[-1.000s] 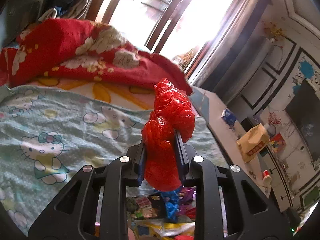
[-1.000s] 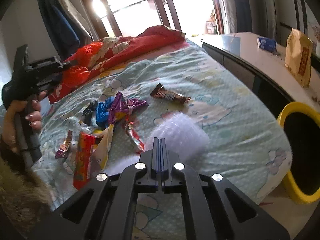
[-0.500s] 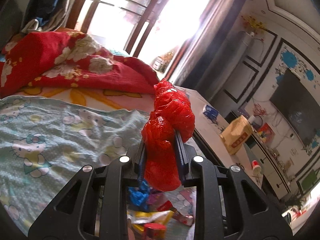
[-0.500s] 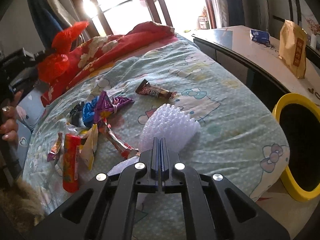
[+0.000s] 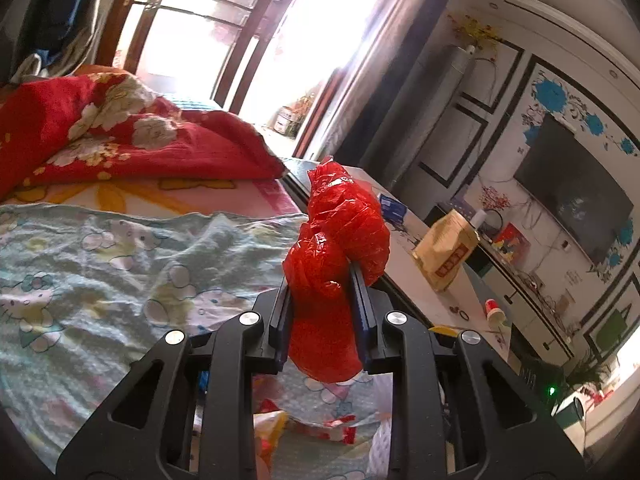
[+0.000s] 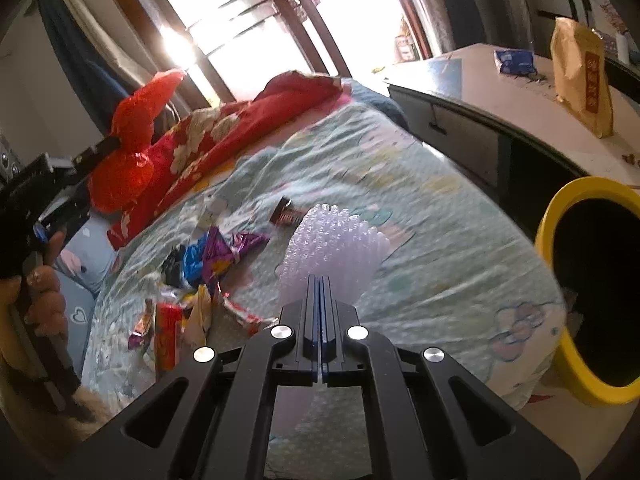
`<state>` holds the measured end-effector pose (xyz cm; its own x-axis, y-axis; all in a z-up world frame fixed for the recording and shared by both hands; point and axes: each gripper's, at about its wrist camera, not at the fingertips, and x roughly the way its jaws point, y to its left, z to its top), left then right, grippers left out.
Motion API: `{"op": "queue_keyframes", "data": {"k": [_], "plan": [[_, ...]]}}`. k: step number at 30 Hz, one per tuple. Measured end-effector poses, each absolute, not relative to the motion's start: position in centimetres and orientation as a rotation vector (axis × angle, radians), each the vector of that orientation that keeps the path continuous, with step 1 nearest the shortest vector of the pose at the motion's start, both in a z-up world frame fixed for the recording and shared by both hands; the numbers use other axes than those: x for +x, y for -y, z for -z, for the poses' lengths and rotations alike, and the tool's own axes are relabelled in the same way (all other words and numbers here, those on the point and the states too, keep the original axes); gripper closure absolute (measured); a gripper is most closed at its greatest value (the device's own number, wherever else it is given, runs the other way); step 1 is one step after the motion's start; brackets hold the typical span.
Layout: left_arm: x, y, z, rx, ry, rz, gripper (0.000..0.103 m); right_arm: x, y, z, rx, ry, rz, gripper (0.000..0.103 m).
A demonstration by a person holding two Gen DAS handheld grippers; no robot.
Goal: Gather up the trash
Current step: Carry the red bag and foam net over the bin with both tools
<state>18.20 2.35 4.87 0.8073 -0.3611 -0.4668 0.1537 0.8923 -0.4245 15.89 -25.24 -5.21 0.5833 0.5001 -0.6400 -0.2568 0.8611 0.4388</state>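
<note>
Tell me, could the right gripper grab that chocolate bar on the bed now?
Probably not yet. The right gripper is shut on bubble wrap, which also partly covers the chocolate bar. It would have to drop that first.

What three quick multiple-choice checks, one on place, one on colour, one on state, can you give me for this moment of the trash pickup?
1. Where is the yellow bin?
A. On the bed
B. On the floor beside the bed's edge
C. On the white cabinet

2. What colour is the crumpled plastic bag in the left gripper?
A. Red
B. Blue
C. Purple

3. How is the right gripper now?
A. Wide open over the wrappers
B. Shut on bubble wrap
C. Shut on the chocolate bar

Key: 1 B, the right wrist view shows the bin standing low beside the mattress edge. 2 A, the bag between the fingers is bright red in both views. 3 B, the jaws meet on the clear bubbled sheet, which fans out ahead of them.
</note>
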Motion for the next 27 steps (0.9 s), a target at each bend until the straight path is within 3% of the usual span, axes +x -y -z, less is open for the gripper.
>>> {"op": "queue_keyframes", "data": {"k": [27], "plan": [[18.6, 8.8, -4.4, -0.212, -0.619, 0.480, 0.084, 15.8, 37.2, 0.1, 0.427, -0.631, -0.229, 0.102]]}}
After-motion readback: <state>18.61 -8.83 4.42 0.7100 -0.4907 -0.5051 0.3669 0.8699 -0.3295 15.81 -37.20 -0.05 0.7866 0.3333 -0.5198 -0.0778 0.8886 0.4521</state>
